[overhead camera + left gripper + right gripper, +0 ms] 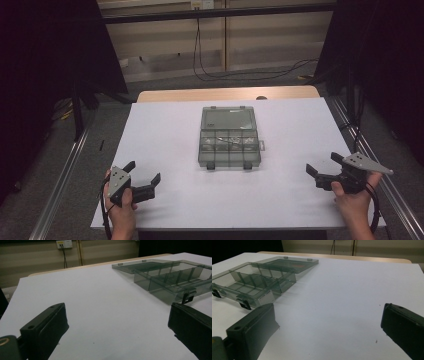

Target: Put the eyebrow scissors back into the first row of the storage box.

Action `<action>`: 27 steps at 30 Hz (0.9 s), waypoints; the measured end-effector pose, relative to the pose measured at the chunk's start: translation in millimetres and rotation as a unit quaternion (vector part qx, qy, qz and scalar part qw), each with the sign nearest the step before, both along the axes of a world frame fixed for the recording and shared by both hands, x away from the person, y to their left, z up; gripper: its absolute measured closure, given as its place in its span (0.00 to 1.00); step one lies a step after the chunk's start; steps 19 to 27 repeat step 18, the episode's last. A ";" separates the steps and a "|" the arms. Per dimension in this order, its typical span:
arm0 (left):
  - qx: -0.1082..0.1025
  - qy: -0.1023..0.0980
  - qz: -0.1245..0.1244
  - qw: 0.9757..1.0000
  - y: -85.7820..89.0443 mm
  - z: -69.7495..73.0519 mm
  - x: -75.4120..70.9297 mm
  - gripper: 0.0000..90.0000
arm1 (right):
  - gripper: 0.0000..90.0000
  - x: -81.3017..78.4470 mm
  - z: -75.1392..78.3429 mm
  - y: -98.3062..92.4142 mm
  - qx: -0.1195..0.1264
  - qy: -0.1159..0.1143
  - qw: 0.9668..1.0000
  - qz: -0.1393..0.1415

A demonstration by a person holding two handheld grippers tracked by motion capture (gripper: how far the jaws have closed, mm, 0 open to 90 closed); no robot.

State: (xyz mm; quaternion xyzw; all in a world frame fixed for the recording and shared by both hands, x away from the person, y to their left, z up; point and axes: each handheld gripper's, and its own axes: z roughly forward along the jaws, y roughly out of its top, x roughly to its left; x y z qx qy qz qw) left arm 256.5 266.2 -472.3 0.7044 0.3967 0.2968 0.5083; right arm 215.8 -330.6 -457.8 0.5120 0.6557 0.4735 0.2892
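Both tools spread wide over white table, compartment box centred

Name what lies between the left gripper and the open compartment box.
Nothing: bare white table separates the left gripper from the compartment box, clearest in the high view.

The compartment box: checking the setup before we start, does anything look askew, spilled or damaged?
Nothing stands out. The smoky clear plastic compartment box sits square on the white table, lid folded flat behind it, nothing spilled outside.
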 end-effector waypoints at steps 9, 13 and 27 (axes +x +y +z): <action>0.000 0.000 0.000 1.000 -0.2 0.3 -0.3 0.02 | 0.00 -6.9 -3.2 -5.5 0.000 -0.004 1.000 -0.008; 0.000 0.000 -0.001 1.000 -0.2 0.5 -0.2 0.02 | 0.00 -8.7 -5.1 -8.6 0.008 -0.002 1.000 -0.014; 0.001 0.000 -0.003 1.000 -0.1 1.2 0.8 0.02 | 0.00 -9.1 -5.7 -8.9 0.008 -0.004 1.000 -0.016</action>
